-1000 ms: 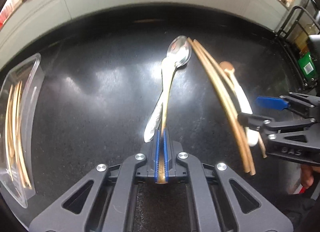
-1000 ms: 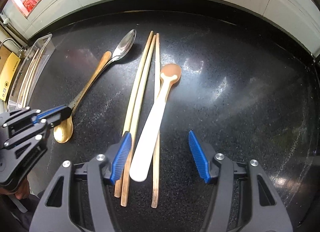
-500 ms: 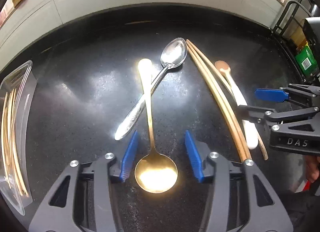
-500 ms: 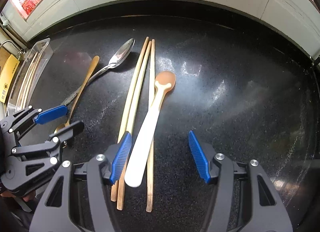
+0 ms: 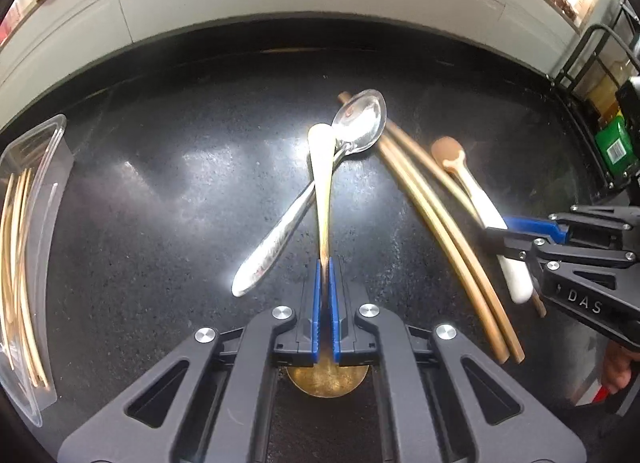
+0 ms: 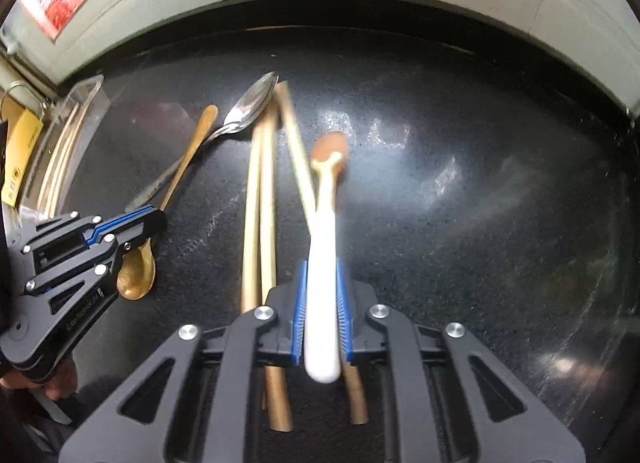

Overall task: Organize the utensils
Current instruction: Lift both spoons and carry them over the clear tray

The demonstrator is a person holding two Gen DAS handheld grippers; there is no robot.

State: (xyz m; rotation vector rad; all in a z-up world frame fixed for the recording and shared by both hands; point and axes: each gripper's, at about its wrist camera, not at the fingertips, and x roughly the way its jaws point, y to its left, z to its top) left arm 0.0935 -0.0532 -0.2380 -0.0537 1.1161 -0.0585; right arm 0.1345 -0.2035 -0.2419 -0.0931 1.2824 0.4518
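Two hand-held grippers are at work over the black tabletop (image 5: 160, 191), each clamped on a spoon. At far left a clear plastic tray (image 5: 48, 143) already holds a bundle of pale chopsticks (image 5: 16, 263), probably the place for sorted pieces. The left hand-held gripper (image 5: 325, 303) has its blue pads pressed narrow on the neck of the gold spoon (image 5: 324, 191), bowl tucked underneath, handle pointing away and crossing over the silver spoon (image 5: 304, 203) lying on the tabletop; gripping near the bowl likely keeps the long handle from swinging. Next come three wooden chopsticks (image 6: 262, 215) lying loose, one angled under the white handle. The right hand-held gripper (image 6: 322, 315) is closed on the white-handled spoon (image 6: 325, 231), its brown bowl forward and blurred, so I judge it is being lifted clear of the chopsticks.
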